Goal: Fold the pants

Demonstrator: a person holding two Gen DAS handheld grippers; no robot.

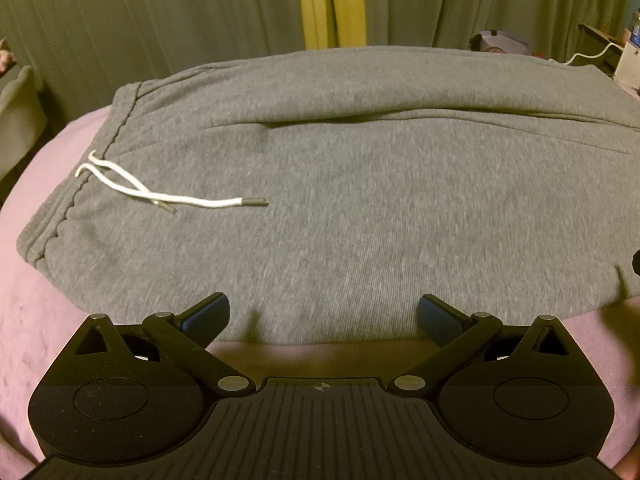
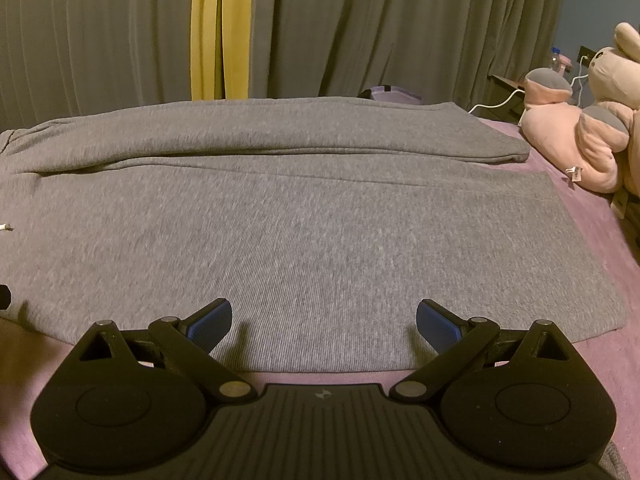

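Behind everything hang the olive-grey pleated curtains (image 2: pixel 400 40), with a yellow strip of fabric (image 1: pixel 332 4) showing in the gap between them. Below them spreads the mauve-pink bed cover (image 1: pixel 36 320), and on it lie the grey knitted sweatpants (image 1: pixel 340 184), laid flat and stretched sideways across my view. Their ribbed elastic waistband (image 1: pixel 60 216) is at the far left in my left view, and the two legs run off to the right, one lying beyond the other with a long crease between them; the leg ends reach the right side of the bed in my right view. A pale pink plush rabbit with grey patches (image 2: pixel 592 120) sits on the cover just beyond those leg ends, apart from the cloth.

My left gripper (image 1: pixel 324 314) hovers at the near edge of the pants, below the waist area, its blue-padded fingers (image 1: pixel 210 318) spread wide with nothing between them. My right gripper (image 2: pixel 324 318) is over the near edge of the closer leg, its blue pads (image 2: pixel 438 324) equally wide apart and empty.

A white drawstring with metal tips (image 1: pixel 168 192) trails from the waistband across the grey cloth, its two ends crossing.
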